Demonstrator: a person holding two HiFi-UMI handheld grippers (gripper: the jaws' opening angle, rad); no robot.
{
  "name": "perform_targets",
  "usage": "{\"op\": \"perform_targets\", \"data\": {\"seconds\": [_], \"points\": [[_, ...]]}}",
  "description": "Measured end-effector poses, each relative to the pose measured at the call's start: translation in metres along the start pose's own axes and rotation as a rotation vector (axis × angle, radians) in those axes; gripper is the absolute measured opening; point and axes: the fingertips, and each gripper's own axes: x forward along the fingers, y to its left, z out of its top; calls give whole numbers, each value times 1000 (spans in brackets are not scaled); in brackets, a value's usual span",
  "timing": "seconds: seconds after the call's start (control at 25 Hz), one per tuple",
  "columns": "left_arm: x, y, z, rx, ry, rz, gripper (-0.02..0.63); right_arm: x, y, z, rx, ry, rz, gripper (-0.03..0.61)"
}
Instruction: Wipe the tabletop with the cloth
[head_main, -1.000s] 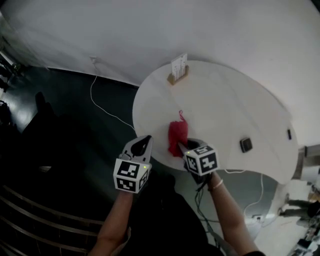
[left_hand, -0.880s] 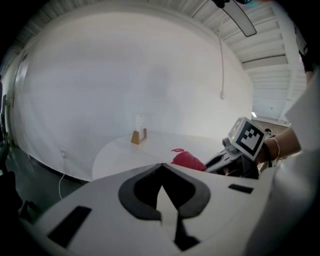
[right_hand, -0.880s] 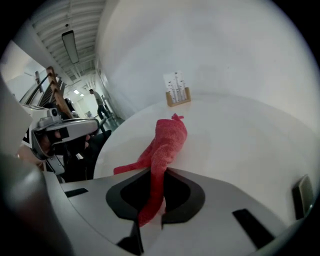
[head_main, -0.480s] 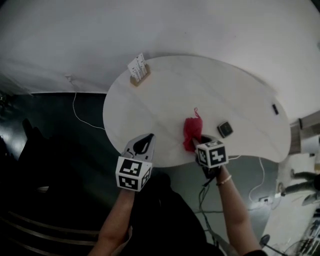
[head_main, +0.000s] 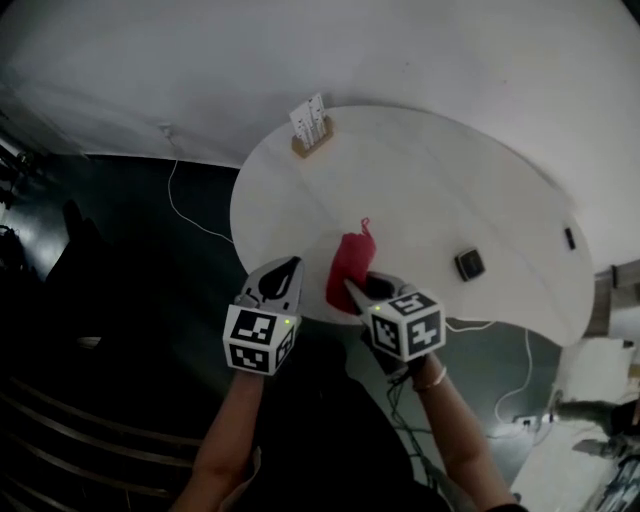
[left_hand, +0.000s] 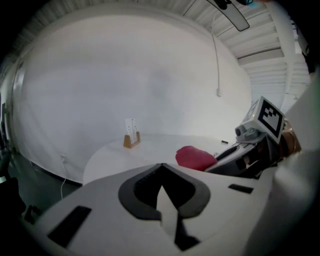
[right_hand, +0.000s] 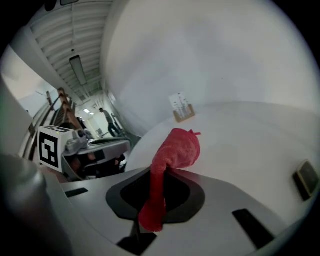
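Note:
A red cloth (head_main: 347, 268) lies bunched on the round white table (head_main: 420, 190), close to its near edge. My right gripper (head_main: 360, 291) is shut on the cloth's near end. In the right gripper view the cloth (right_hand: 176, 149) runs from the tabletop down between the jaws of the right gripper (right_hand: 153, 186). My left gripper (head_main: 284, 272) hovers at the table's near-left rim, shut and empty. In the left gripper view, past the left gripper (left_hand: 161, 169), the cloth (left_hand: 194, 157) lies to the right, with the right gripper (left_hand: 226, 161) behind it.
A wooden card holder (head_main: 312, 132) with white cards stands at the table's far left edge. A small dark square device (head_main: 468, 264) lies right of the cloth, and another small dark item (head_main: 569, 238) near the right rim. A white cable (head_main: 185, 205) trails on the dark floor.
The right gripper dragged the cloth right toward the dark square device, then back left to the near edge. The left gripper stayed shut beside the rim.

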Motion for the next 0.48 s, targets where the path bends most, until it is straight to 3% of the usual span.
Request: {"op": "perform_targets", "data": {"seconds": [0.24, 0.36, 0.48], "points": [[-58, 61, -25, -71, 4, 175, 3, 60, 108, -1, -91, 40, 245, 46], [-83, 82, -39, -99, 15, 233, 3, 84, 139, -9, -141, 83, 284, 46], [-100, 95, -50, -119, 20, 266, 3, 101, 149, -24, -188, 131, 262, 46]]}}
